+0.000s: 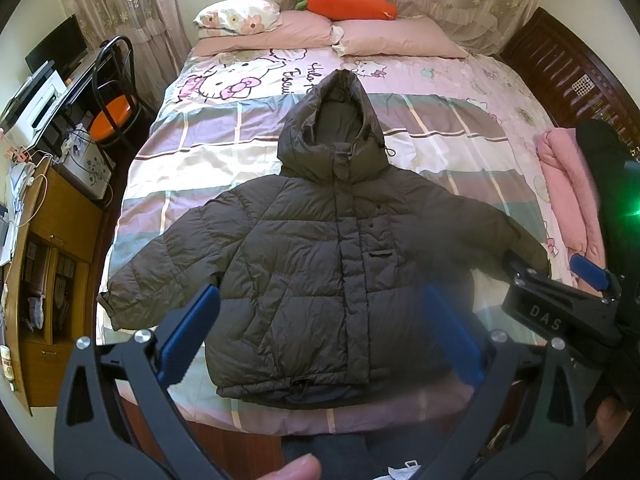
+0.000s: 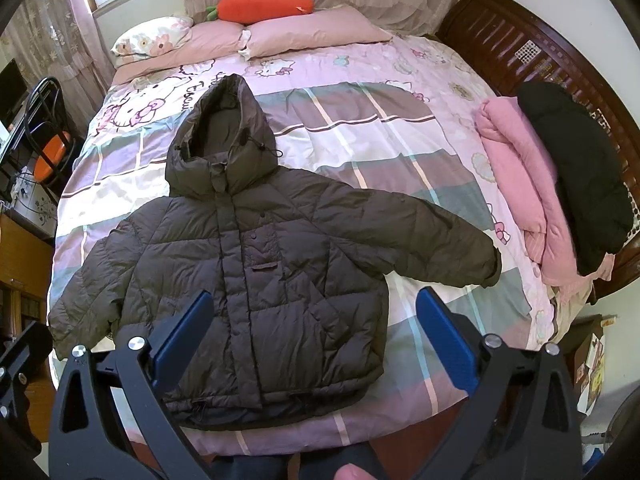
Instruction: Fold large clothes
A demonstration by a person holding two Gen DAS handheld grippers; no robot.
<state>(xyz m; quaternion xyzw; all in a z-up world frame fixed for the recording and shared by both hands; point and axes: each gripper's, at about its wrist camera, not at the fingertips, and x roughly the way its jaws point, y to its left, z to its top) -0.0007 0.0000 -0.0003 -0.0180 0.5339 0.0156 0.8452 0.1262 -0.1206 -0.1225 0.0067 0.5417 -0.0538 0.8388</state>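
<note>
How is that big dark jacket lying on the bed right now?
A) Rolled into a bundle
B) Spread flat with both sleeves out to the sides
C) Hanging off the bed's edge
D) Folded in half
B: the jacket lies front up on the bed, hood toward the pillows, one sleeve stretched out to each side.

Both wrist views above bed foot, facing headboard, sharing jacket (image 1: 320, 248), right view further right.
</note>
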